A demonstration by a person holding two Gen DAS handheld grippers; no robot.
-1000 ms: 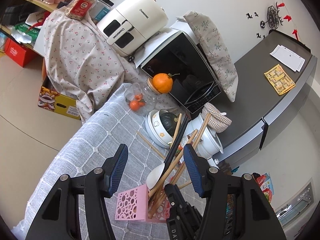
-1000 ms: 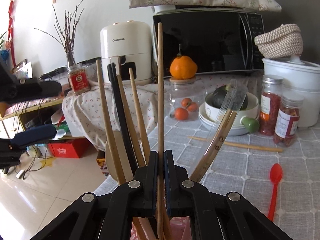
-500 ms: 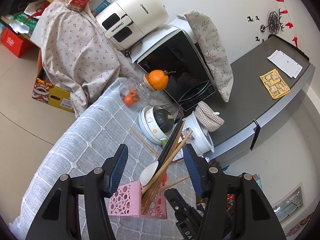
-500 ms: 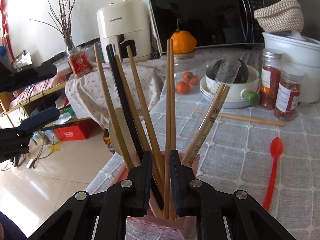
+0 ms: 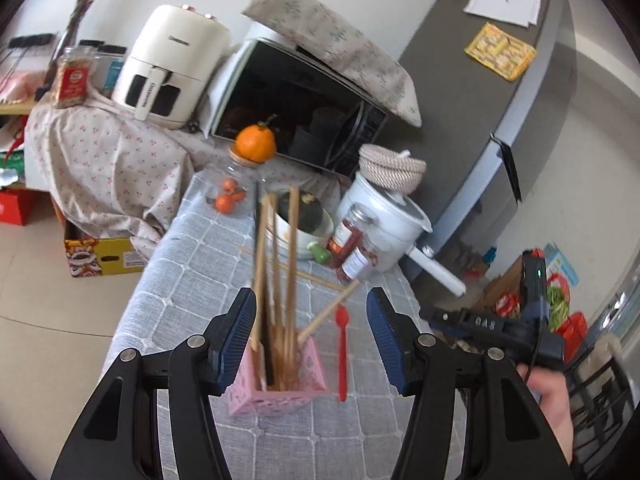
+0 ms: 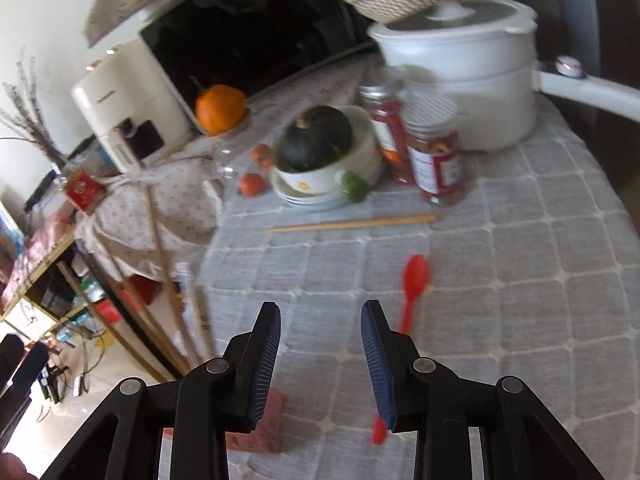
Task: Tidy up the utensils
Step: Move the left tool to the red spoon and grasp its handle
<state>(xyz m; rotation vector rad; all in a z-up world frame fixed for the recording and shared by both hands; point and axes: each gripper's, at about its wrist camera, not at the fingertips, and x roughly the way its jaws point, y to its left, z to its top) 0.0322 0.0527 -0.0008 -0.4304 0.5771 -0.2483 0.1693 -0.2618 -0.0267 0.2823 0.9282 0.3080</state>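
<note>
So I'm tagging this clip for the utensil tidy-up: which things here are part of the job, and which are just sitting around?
Part of the job:
pink holder
chopsticks in the holder
loose chopsticks
red spoon

Just lying about:
microwave
air fryer
white pot
two jars
bowl with squash
orange pumpkin

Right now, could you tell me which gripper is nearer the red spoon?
Right. The right gripper hovers just over the red spoon; the left gripper hangs above the pink holder beside it.

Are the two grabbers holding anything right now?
No. The right gripper is opening with nothing between its fingers, and the left gripper is open; the chopsticks stand free in the pink holder.
</note>
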